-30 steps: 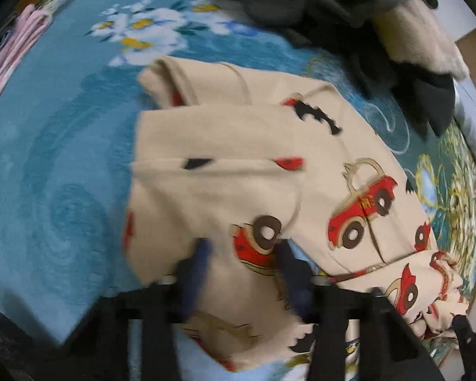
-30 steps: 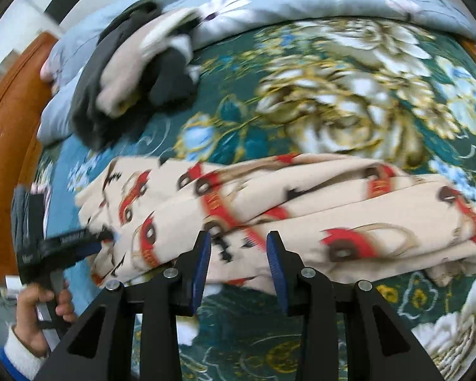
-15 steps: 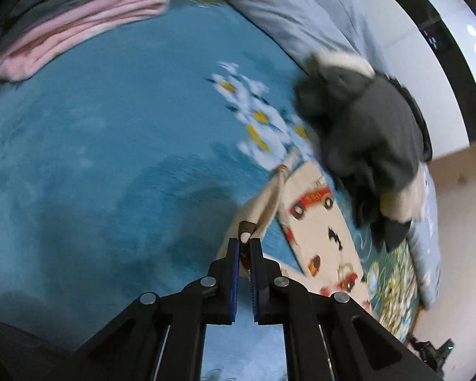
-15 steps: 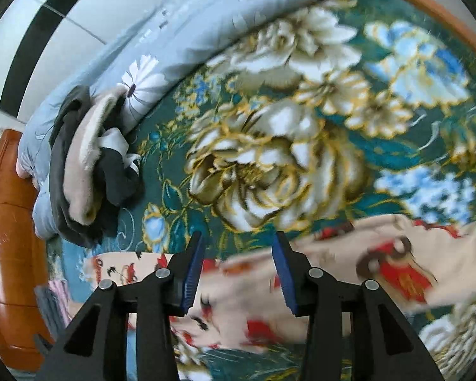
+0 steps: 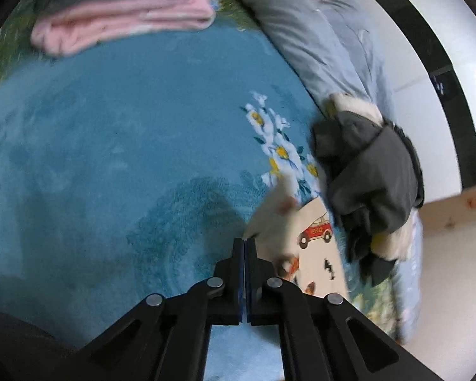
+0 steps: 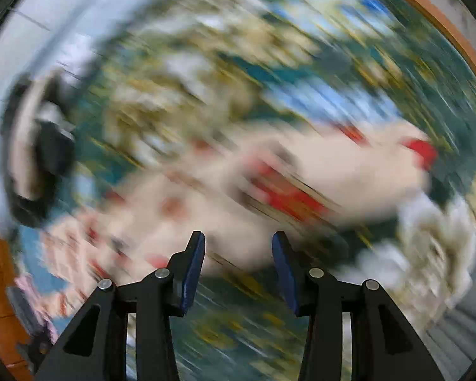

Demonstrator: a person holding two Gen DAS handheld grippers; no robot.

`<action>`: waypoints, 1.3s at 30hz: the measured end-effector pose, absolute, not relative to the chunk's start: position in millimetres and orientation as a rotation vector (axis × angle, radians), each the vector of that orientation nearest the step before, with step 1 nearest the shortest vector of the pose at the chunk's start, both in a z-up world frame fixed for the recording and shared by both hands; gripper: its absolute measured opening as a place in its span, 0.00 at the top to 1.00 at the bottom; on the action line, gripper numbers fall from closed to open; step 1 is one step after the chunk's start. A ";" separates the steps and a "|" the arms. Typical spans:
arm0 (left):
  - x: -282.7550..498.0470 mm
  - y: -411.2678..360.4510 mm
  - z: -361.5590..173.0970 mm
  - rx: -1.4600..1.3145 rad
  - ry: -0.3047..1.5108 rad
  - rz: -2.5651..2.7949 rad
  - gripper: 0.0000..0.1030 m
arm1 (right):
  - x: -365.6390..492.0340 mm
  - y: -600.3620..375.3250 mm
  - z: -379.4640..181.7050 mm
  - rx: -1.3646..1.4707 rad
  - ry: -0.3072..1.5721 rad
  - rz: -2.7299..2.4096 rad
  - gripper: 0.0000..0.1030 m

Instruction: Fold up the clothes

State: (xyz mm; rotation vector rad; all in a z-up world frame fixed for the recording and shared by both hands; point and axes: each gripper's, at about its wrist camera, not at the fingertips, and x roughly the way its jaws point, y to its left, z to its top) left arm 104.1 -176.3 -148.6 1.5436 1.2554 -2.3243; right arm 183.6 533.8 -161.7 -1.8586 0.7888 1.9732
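A beige garment printed with red cars (image 5: 314,244) lies on the blue bedspread (image 5: 111,158), to the right of my left gripper (image 5: 244,244). The left jaws are pressed together, with a blurred beige fold (image 5: 273,219) rising just beside their tips; I cannot tell whether cloth is pinched between them. In the right wrist view everything is motion-blurred: the same beige garment (image 6: 317,184) stretches across the floral bedspread beyond my right gripper (image 6: 238,247), which is open and empty above it.
Folded pink and grey clothes (image 5: 123,22) are stacked at the far left. A dark grey and cream clothes heap (image 5: 371,181) lies right of the garment. A grey-blue quilt (image 5: 317,31) runs along the wall. A wooden bed frame (image 6: 428,16) edges the bed.
The left gripper shut, swung up from the garment and now points across the blue bedspread. The right gripper stays open and is sweeping fast, blurring its view.
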 end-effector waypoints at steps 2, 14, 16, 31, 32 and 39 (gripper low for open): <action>101.1 -171.0 -151.6 1.587 1.262 -2.321 1.00 | 210.0 546.4 -168.4 -1.842 0.869 1.921 0.56; 97.0 -149.3 -143.6 1.685 1.162 -2.410 0.56 | 115.9 513.6 -125.5 -1.681 0.980 2.242 0.50; 97.6 -150.2 -140.7 1.662 1.155 -2.410 0.36 | 98.7 511.8 -145.2 -1.738 0.924 2.144 0.50; 34.0 -109.9 -149.2 1.867 0.819 -2.313 0.32 | 77.7 524.3 -197.6 -1.750 0.873 1.824 0.59; 33.2 -113.8 -152.7 1.879 0.827 -2.290 0.32 | 80.1 525.4 -198.7 -1.755 0.853 1.815 0.73; 42.7 -144.6 -172.4 1.891 0.910 -2.197 0.86 | 103.6 538.5 -194.5 -1.721 0.921 1.818 0.97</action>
